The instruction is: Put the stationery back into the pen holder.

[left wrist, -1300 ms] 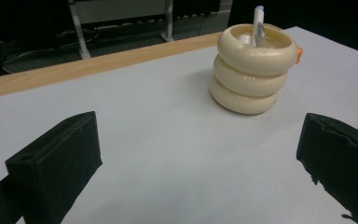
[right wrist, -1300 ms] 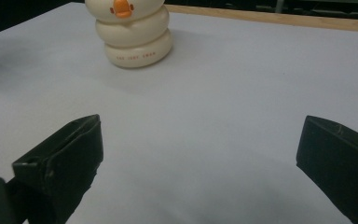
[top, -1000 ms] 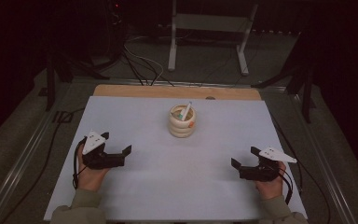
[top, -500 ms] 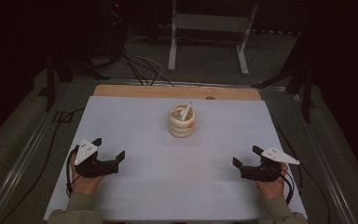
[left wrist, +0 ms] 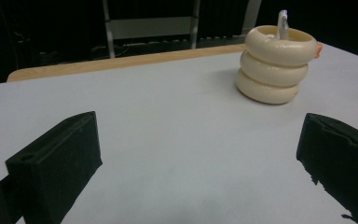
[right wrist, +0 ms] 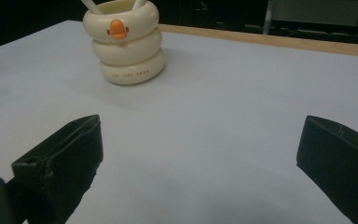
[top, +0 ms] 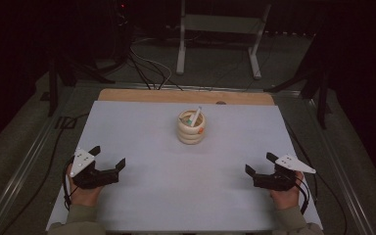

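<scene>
Nothing's being gripped yet: left gripper (top: 108, 157) and right gripper (top: 258, 164) are being held spread near the worktop's front corners. Ringed cream holder (top: 192, 127) is being left mid-worktop, toward the back edge, so a reach inward is probably needed next.

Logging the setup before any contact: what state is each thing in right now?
Holder: upright near the table's middle, untouched, orange beak facing the right gripper.
Sticks: standing tilted inside the holder, tops poking out.
Left gripper: open, empty, low over the sheet.
Right gripper: open, empty, low over the sheet.
Sheet: flat.
</scene>
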A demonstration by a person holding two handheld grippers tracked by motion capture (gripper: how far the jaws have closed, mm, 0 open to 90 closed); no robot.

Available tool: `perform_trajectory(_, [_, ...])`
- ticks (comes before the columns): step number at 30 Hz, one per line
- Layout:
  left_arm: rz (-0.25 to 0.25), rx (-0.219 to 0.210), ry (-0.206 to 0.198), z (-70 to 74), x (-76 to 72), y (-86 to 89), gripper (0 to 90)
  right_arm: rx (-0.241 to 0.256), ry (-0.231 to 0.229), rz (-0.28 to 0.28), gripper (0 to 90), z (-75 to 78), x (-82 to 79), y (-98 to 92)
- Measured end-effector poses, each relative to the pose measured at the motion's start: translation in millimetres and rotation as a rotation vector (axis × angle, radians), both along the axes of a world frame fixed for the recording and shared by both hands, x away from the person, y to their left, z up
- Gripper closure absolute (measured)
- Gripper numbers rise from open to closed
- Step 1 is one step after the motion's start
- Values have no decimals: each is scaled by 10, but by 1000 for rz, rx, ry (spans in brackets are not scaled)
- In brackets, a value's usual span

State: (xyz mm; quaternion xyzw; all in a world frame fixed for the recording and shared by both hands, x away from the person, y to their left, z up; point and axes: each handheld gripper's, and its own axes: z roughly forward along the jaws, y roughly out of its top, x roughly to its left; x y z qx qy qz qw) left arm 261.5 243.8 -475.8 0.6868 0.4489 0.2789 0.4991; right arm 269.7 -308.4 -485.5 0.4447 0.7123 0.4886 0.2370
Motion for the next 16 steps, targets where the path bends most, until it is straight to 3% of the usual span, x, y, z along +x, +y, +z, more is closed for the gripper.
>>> perform_trajectory(10, [2, 1, -5, -14, -5, 23, 3, -11, 0, -5, 6, -6, 5, 7])
perform_trajectory(16, [-2, 0, 14, -41, 14, 25, 3, -15, 10, -8, 6, -17, 10, 8])
